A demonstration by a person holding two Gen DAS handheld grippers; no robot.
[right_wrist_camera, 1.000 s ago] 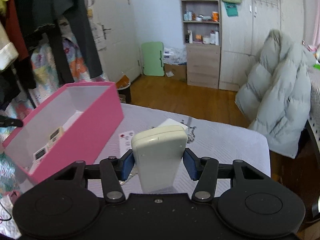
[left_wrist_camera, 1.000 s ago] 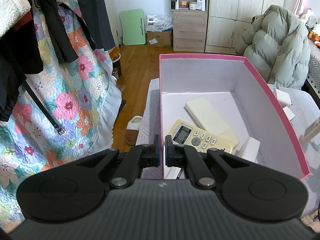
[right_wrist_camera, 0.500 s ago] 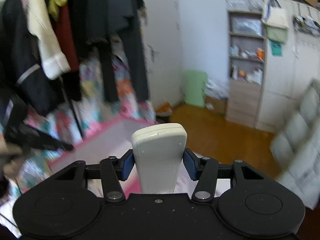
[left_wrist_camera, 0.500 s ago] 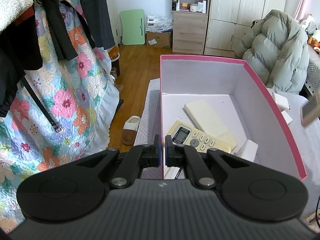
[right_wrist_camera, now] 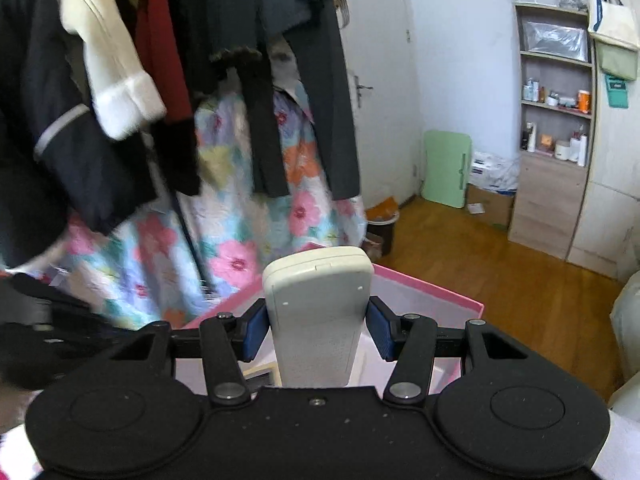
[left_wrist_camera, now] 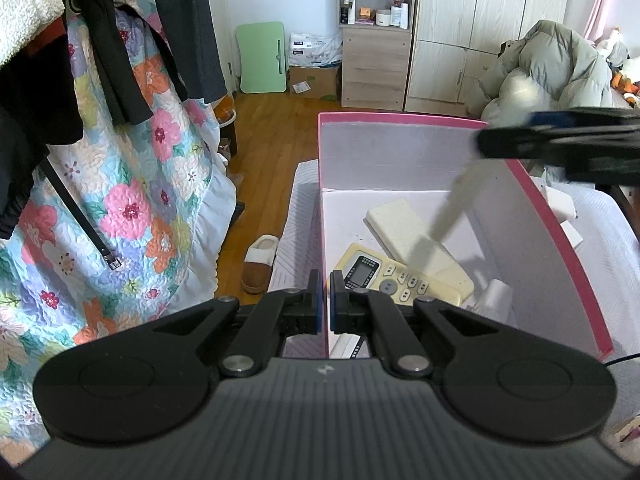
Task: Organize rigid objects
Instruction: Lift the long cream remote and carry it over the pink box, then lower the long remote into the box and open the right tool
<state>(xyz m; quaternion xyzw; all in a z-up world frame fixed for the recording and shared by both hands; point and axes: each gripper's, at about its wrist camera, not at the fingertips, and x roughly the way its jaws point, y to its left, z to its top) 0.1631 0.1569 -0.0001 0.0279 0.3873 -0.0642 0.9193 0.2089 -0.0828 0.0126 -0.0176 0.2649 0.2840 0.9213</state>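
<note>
**Plastic, card, cloth and wood**

The remote (right_wrist_camera: 318, 312) in the right gripper (right_wrist_camera: 318, 330) is matt off-white plastic with a finely textured back. Both grippers are matt black plastic with blue pads (right_wrist_camera: 378, 330) and dull metal pivot bolts; the left gripper (left_wrist_camera: 325, 304) body is ribbed. The pink box (left_wrist_camera: 540, 208) looks like smooth matt card, white inside. A quilted floral cloth (left_wrist_camera: 132, 200) hangs beside glossy wood flooring (left_wrist_camera: 276, 128).

Pink box (left_wrist_camera: 556, 216), white inside; remotes (left_wrist_camera: 404, 280) seemingly cream.
</note>
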